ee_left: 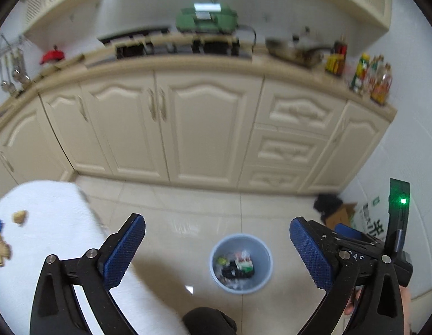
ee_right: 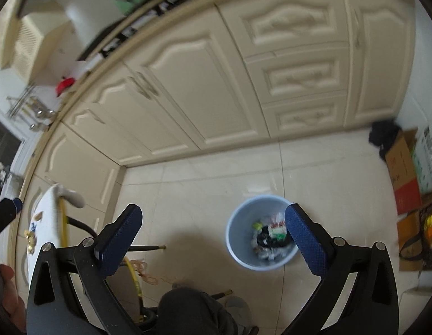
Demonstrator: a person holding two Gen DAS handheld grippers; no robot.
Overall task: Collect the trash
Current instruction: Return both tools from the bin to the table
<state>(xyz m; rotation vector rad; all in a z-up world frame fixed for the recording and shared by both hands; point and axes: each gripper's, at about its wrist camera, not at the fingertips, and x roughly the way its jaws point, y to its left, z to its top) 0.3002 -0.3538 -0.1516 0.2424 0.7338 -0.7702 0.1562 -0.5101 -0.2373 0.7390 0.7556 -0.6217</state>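
Your left gripper (ee_left: 217, 247) hangs over the tiled floor (ee_left: 174, 209) with its jaws spread wide and nothing between them. Your right gripper (ee_right: 213, 236) is likewise released and empty. The pale blue bin (ee_right: 238, 254) stands on the floor below, wrappers heaped inside. More trash scraps (ee_left: 20, 217) lie on the white tabletop (ee_left: 48, 212) at your left

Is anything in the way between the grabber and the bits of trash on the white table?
Nothing visible blocks it. The left gripper has its jaws open and empty, and the trash scraps lie uncovered on the white table, off to its left. The blue bin stands on open floor beside the table.
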